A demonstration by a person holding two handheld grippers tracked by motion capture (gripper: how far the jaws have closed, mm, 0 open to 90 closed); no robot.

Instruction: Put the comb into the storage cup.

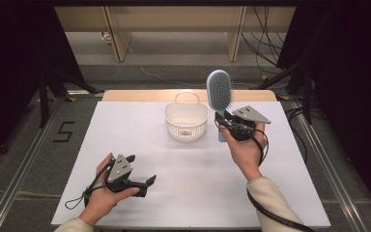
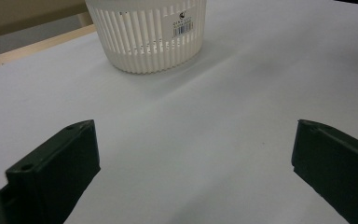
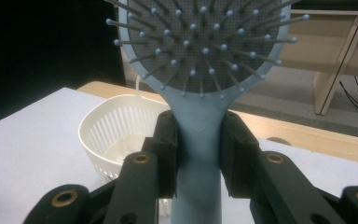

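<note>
**Blue hairbrush held up beside the white basket**

The right gripper [image 1: 228,122] holds a blue hairbrush [image 1: 220,92]. Its two black jaws are closed tight on the brush's handle, one jaw on each side. In the right gripper view the handle [image 3: 198,140] stands straight up between the jaws, and the round head with its little pins is above them. The pins face the camera. In the high view the brush stands upright over the far right part of the tabletop [image 1: 140,130], with its head up high and the bottom end of its handle low, close to the white sheet. I cannot tell if that end touches the tabletop.

A white basket [image 1: 186,121] sits near the middle of the far edge of the tabletop. It has thin slots all around its wall and a thin handle loop at the back. The brush is just beside the basket, on its right side, and does not touch it.

The left gripper [image 1: 140,171] is near the front left corner of the tabletop, well apart from the basket and the brush. Its jaws are spread wide and hold nothing. In the left gripper view the white sheet lies between the two jaws, and the basket [image 2: 147,37] stands farther off.
</note>
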